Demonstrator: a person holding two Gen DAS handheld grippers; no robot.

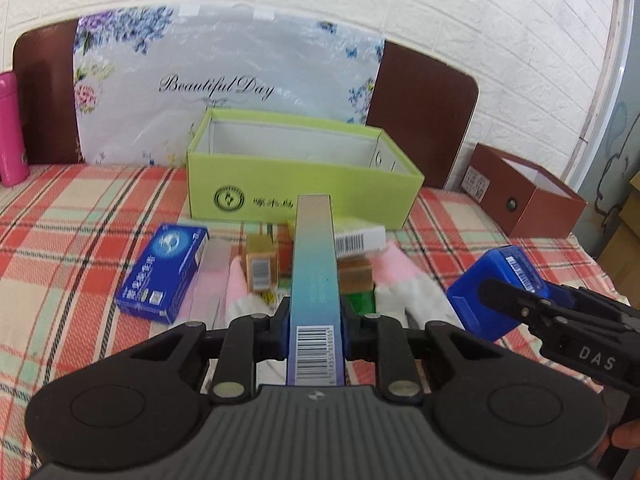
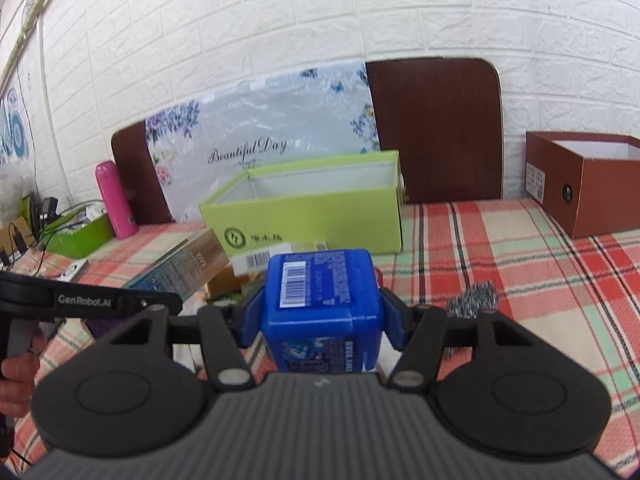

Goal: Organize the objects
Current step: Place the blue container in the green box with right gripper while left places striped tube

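My left gripper (image 1: 316, 316) is shut on a long teal-to-gold carton (image 1: 314, 272) with a barcode, held above the plaid table and pointing at the open green box (image 1: 296, 196). My right gripper (image 2: 320, 312) is shut on a blue plastic container (image 2: 320, 300), also seen at the right of the left wrist view (image 1: 492, 292). The long carton shows in the right wrist view (image 2: 180, 268) at the left. The green box (image 2: 312, 224) looks empty inside.
Loose items lie before the green box: a blue carton (image 1: 164, 276), small gold boxes (image 1: 262, 268), a white barcode box (image 1: 356, 240), pink-white gloves (image 1: 400, 284). A brown open box (image 1: 524, 196) stands right, a pink bottle (image 1: 12, 132) left. A steel scourer (image 2: 474, 300) lies right.
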